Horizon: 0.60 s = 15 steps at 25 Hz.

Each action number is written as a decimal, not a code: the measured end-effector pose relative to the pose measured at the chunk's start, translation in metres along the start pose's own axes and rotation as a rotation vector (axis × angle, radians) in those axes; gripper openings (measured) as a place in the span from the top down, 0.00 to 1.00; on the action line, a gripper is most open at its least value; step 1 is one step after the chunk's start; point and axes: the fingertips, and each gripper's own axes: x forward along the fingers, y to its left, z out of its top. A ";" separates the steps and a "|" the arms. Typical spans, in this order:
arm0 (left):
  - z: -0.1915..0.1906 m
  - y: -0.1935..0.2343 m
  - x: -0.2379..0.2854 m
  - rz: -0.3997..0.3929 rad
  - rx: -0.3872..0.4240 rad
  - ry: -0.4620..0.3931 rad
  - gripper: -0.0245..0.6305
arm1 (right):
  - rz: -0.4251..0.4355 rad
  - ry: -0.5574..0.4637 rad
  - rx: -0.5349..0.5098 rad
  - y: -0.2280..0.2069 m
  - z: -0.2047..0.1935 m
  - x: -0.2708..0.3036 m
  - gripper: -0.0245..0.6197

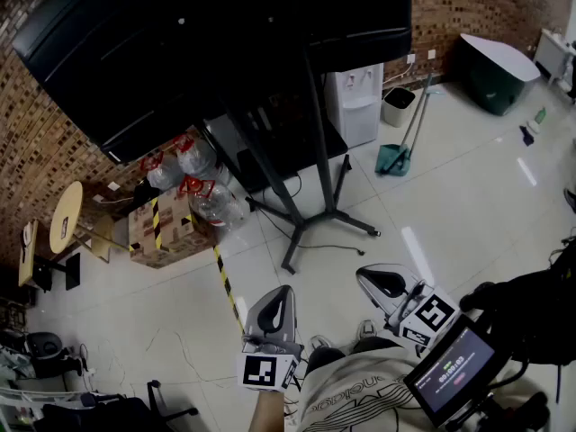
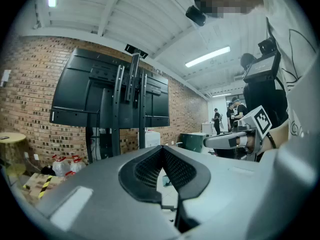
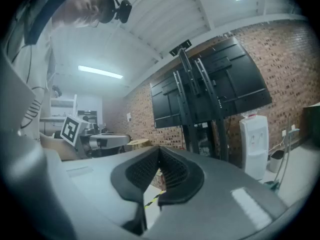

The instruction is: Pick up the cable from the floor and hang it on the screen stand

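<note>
Lying crosswise by the stand [image 1: 314,162], the cable [image 1: 337,247] was ahead, nearer the right gripper [image 1: 379,283] than the left gripper [image 1: 276,299]; both were pressed together, empty.

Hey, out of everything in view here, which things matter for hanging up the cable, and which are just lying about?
For the job: cable, screen stand, left gripper, right gripper (both shut, empty).

Just lying about: water dispenser, dustpan, bin, box, bottles, round table.
</note>
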 end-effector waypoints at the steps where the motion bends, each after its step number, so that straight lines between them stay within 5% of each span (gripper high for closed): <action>1: -0.001 0.002 0.007 0.002 0.007 -0.002 0.93 | -0.002 0.004 0.003 -0.011 -0.003 0.001 0.96; 9: -0.023 0.030 0.036 -0.009 0.019 0.001 0.93 | -0.015 0.105 -0.002 -0.061 -0.046 0.041 0.90; 15: -0.058 0.082 0.041 -0.026 -0.076 0.025 0.93 | -0.077 0.211 0.011 -0.082 -0.093 0.091 0.90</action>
